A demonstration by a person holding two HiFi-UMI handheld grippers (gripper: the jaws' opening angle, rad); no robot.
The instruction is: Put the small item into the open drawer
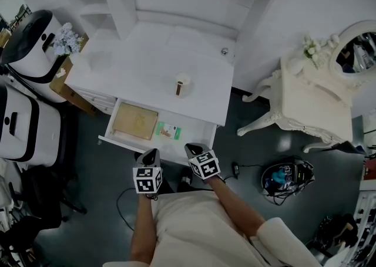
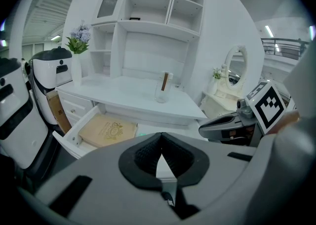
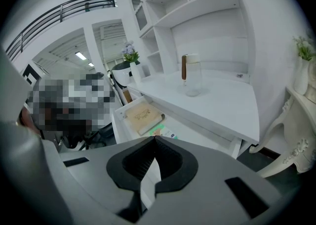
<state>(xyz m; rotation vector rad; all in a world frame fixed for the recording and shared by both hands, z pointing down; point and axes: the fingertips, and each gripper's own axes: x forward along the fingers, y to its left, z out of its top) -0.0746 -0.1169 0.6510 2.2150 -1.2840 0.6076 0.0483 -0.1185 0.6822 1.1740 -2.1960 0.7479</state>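
Your surface (image 1: 147, 60) is all white; drawer (image 1: 192, 135) at 6 o'clock has a tan box (image 1: 136, 121) and green packet (image 1: 168, 131).

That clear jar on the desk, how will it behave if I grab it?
Tall and narrow, the clear jar may tip easily on the desk. Its see-through walls look like glass: probably slick and breakable. Seemingly near-empty, so likely light.
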